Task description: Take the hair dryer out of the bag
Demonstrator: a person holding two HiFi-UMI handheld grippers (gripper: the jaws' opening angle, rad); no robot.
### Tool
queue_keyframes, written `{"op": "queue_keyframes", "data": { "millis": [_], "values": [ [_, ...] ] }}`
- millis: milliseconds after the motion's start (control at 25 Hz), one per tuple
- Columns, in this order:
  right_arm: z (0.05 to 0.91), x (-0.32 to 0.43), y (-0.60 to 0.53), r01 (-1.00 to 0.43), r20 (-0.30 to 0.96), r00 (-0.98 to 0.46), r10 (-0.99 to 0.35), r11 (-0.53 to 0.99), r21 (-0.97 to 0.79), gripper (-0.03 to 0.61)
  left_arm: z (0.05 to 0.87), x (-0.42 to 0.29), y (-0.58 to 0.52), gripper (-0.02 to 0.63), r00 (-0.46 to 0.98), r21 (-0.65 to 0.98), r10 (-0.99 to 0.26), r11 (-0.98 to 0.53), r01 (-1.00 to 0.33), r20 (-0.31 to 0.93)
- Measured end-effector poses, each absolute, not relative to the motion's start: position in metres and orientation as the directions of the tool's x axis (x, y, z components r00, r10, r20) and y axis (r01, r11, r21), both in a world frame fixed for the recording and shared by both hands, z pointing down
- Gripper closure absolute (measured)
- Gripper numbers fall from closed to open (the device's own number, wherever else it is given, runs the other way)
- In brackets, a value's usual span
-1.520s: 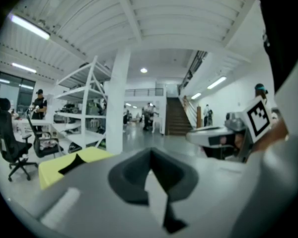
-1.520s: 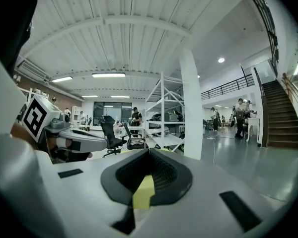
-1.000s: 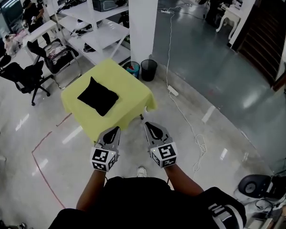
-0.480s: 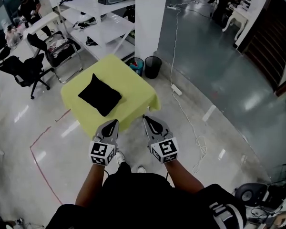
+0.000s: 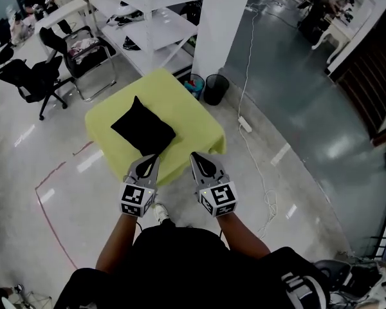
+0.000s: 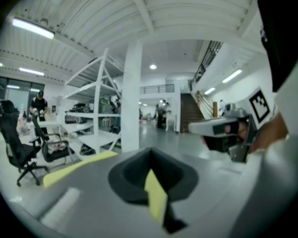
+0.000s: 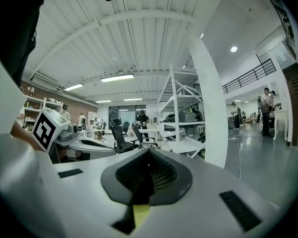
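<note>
A black bag [image 5: 143,128] lies on a small table under a yellow-green cloth [image 5: 193,118]; the hair dryer is not visible. In the head view my left gripper [image 5: 150,158] is shut and empty, its tip over the table's near edge just below the bag. My right gripper [image 5: 195,156] is shut and empty too, beside the left one at the table's near edge. In the left gripper view the left gripper [image 6: 150,155] points level with a strip of yellow cloth [image 6: 74,166] beyond it. The right gripper [image 7: 149,163] faces shelves in its own view.
A white pillar [image 5: 220,24] stands behind the table with two bins [image 5: 215,89] at its foot. A cable [image 5: 254,137] with a power strip runs along the floor on the right. White shelving [image 5: 148,24] and office chairs [image 5: 32,79] stand at the back left. Red tape [image 5: 48,205] marks the floor.
I have walked toward the table. Both grippers, still shut, went from short of the table to its near edge, and the bag now lies just beyond the left tip.
</note>
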State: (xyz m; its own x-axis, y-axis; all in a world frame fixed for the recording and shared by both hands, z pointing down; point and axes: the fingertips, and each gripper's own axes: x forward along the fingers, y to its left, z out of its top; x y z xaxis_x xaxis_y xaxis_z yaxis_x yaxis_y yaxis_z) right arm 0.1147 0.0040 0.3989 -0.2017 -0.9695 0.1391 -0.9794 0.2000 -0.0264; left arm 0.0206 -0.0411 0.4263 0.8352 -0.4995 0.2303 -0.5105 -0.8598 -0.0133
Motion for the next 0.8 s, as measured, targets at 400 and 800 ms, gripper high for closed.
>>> {"op": "queue_keyframes", "data": {
  "millis": [400,800],
  "values": [
    [0.410,0.084,-0.062,-0.976,0.196,-0.215,-0.957,0.217,-0.013,0.572,0.443,-0.007,-0.095,0.607,0.823,0.000,-0.507,-0.852,-0.524,0.256],
    [0.431,0.079,-0.098,-0.962,0.246,-0.273,-0.930,0.267,-0.059,0.572,0.470,-0.009,-0.118,0.607,0.759,-0.056,-0.543,-0.824,-0.564,0.359]
  ]
}}
